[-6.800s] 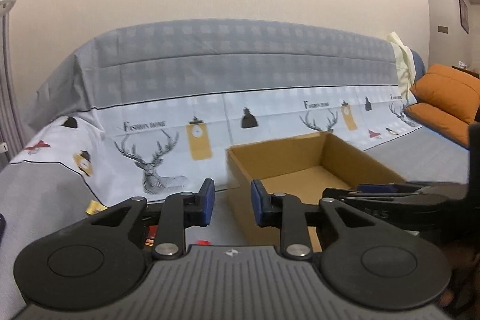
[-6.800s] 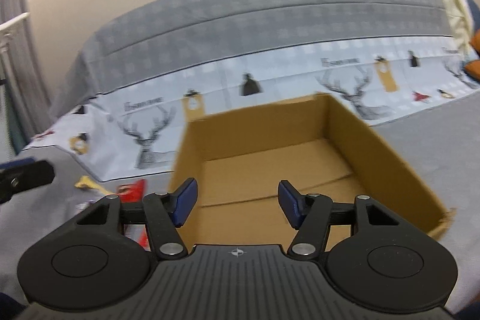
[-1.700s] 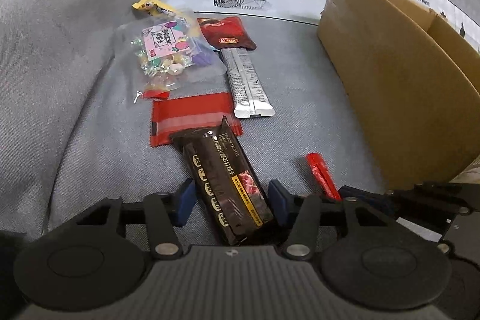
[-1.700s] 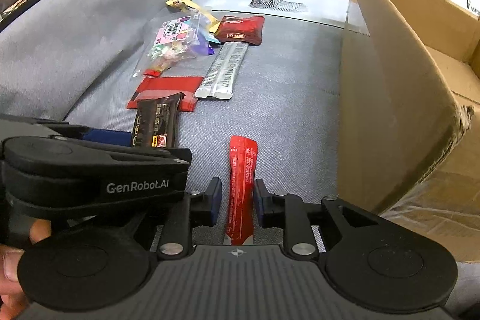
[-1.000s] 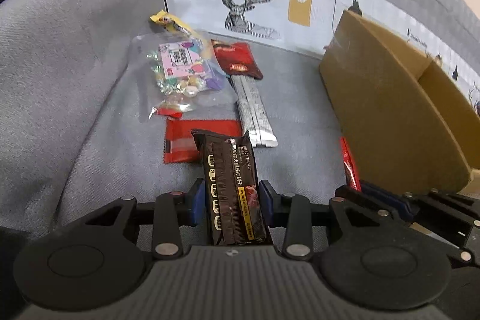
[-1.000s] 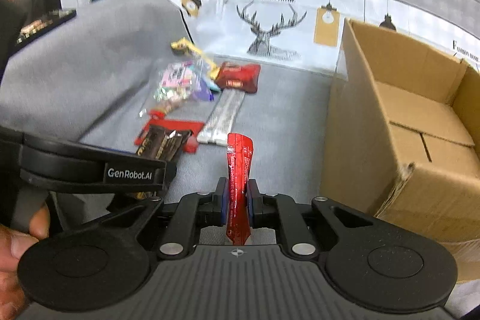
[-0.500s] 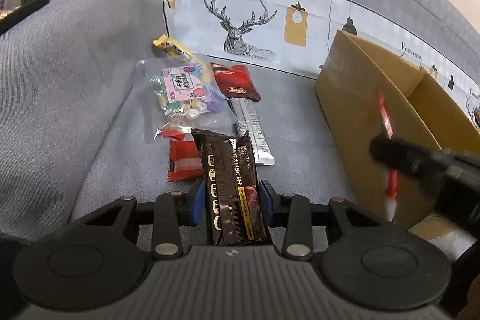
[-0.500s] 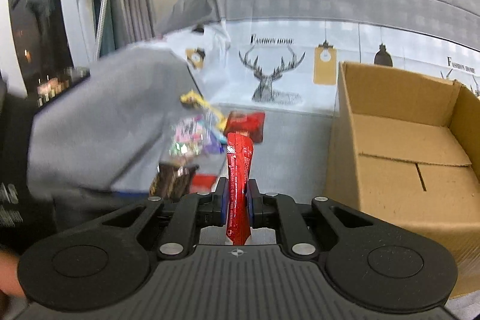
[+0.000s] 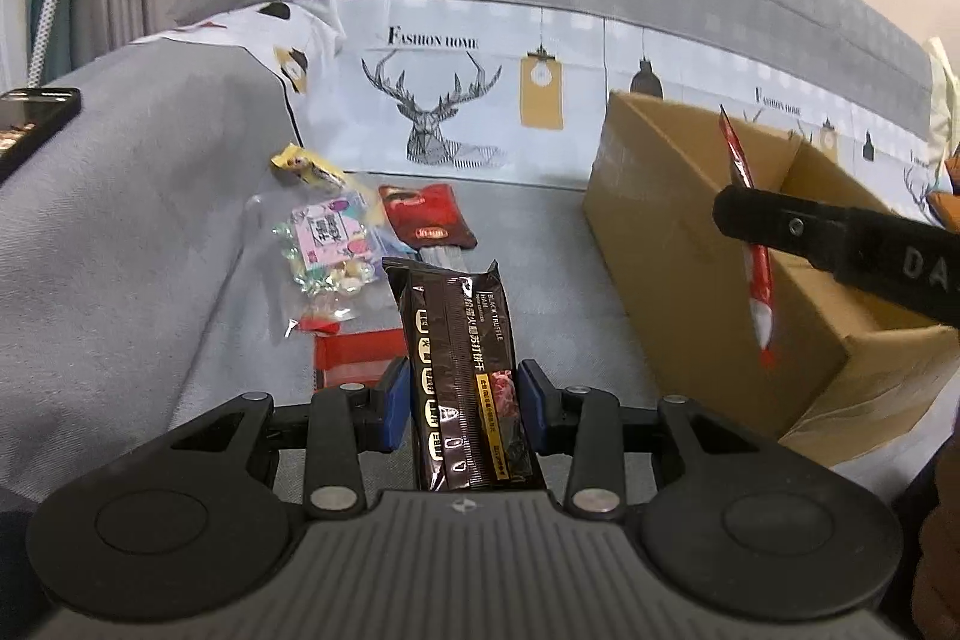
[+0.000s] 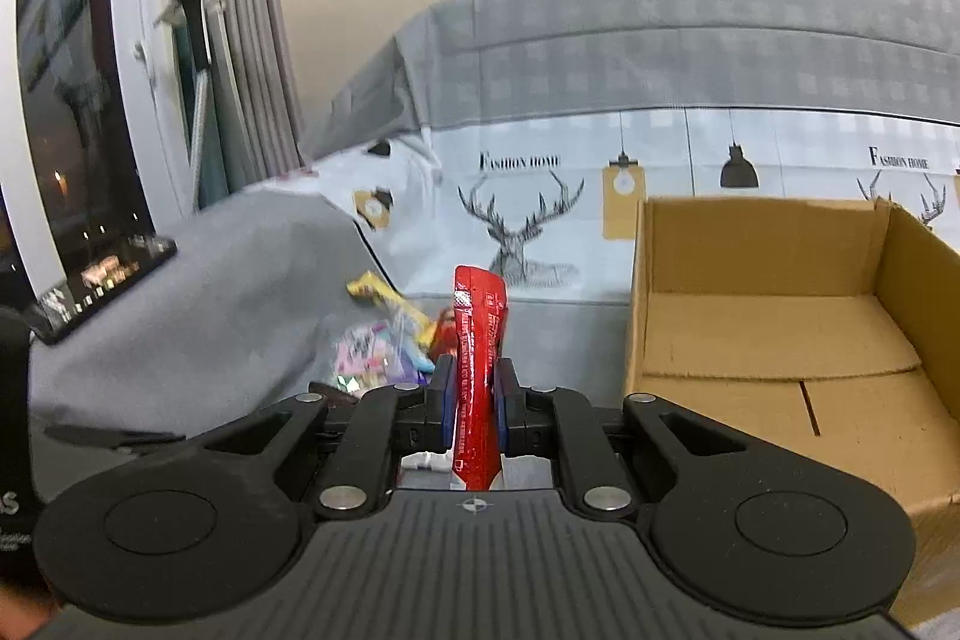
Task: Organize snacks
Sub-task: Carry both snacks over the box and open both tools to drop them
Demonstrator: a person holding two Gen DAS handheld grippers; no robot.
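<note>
- Both grippers were loaded: the left gripper [image 9: 465, 400] was clamped on a dark bar [image 9: 459, 358], and the right gripper [image 10: 474, 400] was pinched tight on a red stick [image 10: 477, 364], which stood upright between its pads.
- Seen from the left wrist, the red stick hung over the near wall of the box [image 9: 690, 244], so its drop looked close; the dark bar was off the sofa [image 9: 120, 220] but well short of the box.
- Nothing lay in the part of the box floor that showed, so the sorting seemed barely begun.
- Left on the sofa were a candy bag [image 9: 327, 244], a yellow sweet [image 9: 303, 163], a dark red pouch [image 9: 429, 217], a red packet [image 9: 357, 358] and a silver stick [image 9: 441, 255], mostly hidden behind the bar.
- Readable writing: "BLACK TRUFFLE" on the bar, beside characters too small to tell; "FASHION HOME" on the sofa cover [image 9: 432, 37]; "DA" on the right gripper's side.
- Print on the pouch, the candy bag and the red stick was too blurred to read.
</note>
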